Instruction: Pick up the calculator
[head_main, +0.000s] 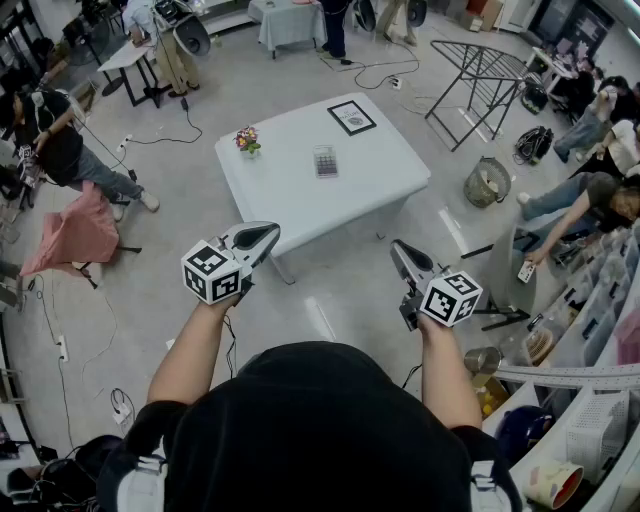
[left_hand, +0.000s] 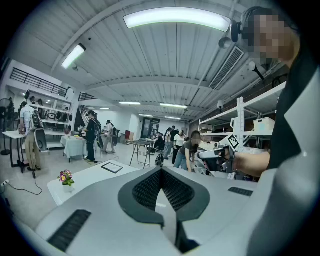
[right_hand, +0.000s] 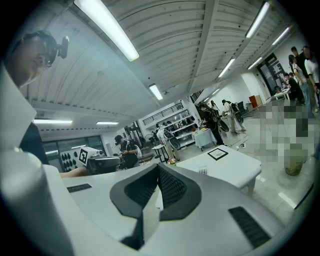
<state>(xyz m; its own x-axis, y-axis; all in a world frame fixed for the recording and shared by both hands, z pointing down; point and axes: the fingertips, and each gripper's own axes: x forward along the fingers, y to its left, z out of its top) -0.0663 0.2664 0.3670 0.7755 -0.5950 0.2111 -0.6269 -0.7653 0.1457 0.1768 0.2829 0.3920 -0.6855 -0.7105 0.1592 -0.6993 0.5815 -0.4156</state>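
Calculator on table, frame behind, flowers left

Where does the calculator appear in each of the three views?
Head view: the calculator lies upper centre, in the middle of the white table.
Left gripper view: not visible.
Right gripper view: right of centre, on the table.
Shared landmark: the framed picture beyond it.

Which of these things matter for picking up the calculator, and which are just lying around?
For the job: calculator, on the white table; left gripper and right gripper, both shut and empty.
Lying about: small flower pot, framed picture, drying rack, wire basket.
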